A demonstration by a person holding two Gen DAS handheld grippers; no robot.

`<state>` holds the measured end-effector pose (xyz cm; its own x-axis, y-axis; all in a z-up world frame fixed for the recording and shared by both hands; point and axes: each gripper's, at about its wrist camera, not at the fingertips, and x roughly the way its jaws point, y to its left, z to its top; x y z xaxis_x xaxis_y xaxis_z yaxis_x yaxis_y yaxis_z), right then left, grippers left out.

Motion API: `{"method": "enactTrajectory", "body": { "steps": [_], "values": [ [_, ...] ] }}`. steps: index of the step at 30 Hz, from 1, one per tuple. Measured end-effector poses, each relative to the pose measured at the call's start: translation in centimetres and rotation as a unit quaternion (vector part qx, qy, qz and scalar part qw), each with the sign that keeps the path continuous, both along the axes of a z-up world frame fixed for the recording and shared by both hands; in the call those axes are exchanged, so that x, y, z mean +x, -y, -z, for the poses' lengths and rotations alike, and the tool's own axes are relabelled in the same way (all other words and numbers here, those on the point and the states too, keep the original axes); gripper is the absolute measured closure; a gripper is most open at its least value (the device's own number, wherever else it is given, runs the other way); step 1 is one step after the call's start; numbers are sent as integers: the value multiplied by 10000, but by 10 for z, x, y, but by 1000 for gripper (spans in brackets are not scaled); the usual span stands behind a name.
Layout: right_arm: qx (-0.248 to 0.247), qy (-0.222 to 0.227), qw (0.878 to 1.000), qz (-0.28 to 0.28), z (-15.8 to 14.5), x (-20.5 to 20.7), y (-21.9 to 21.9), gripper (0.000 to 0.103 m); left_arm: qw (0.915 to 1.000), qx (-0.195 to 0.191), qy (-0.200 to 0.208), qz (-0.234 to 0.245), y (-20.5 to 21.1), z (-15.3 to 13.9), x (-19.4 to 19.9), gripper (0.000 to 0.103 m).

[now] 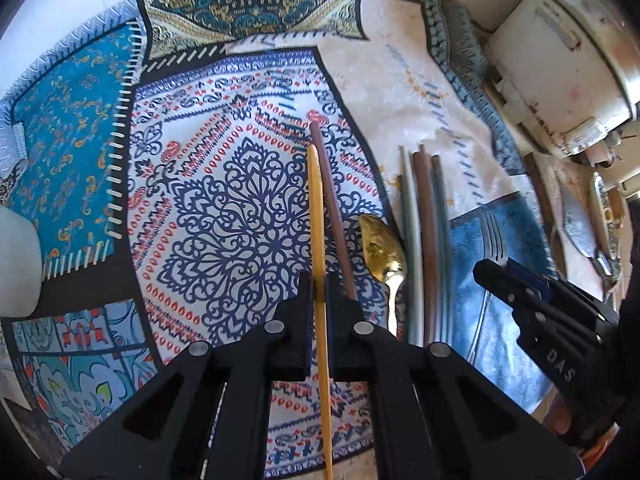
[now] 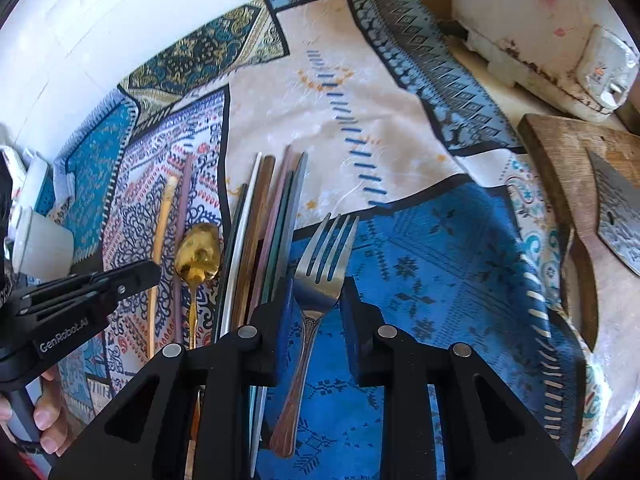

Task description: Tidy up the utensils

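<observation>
While the grouped chopsticks (image 2: 260, 236) already lie aligned, our left tongs (image 1: 319, 292) pinch the yellow wooden chopstick (image 1: 318, 240); right tongs (image 2: 318, 300) stand open around the steel fork (image 2: 320, 264).

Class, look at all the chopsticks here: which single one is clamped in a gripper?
The yellow chopstick, pinched by the left gripper. The purple-brown chopstick beside it and the bundle of chopsticks lie free.

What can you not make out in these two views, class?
- Left wrist: yellow chopstick lower end, cut off by the bottom edge.
- Left wrist: fork handle, hidden behind the right hand-held gripper.
- Right wrist: gold spoon handle end, hidden behind that gripper's body.
</observation>
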<state>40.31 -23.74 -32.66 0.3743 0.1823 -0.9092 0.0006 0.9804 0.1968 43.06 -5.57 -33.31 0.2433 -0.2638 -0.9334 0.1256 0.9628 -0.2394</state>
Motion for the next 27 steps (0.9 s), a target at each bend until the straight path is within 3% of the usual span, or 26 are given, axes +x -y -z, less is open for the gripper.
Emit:
{"method": "enactTrajectory", "body": {
  "steps": [14, 16, 20, 27],
  "values": [
    [-47, 724, 9974, 5, -61, -18, 0, 82, 9972, -187, 720, 12, -17, -65, -49, 100],
    [25, 818, 9966, -52, -71, -20, -2, 100, 9961, -203, 858, 19, -19, -75, -57, 100],
    [-45, 1149, 9932, -173, -90, -27, -12, 99, 9936, -252, 1098, 22, -25, -96, -73, 100],
    [-63, 1339, 9904, -336, -101, -36, -24, 99, 9892, -359, 1420, -98, -37, -123, -97, 102]
  ]
}}
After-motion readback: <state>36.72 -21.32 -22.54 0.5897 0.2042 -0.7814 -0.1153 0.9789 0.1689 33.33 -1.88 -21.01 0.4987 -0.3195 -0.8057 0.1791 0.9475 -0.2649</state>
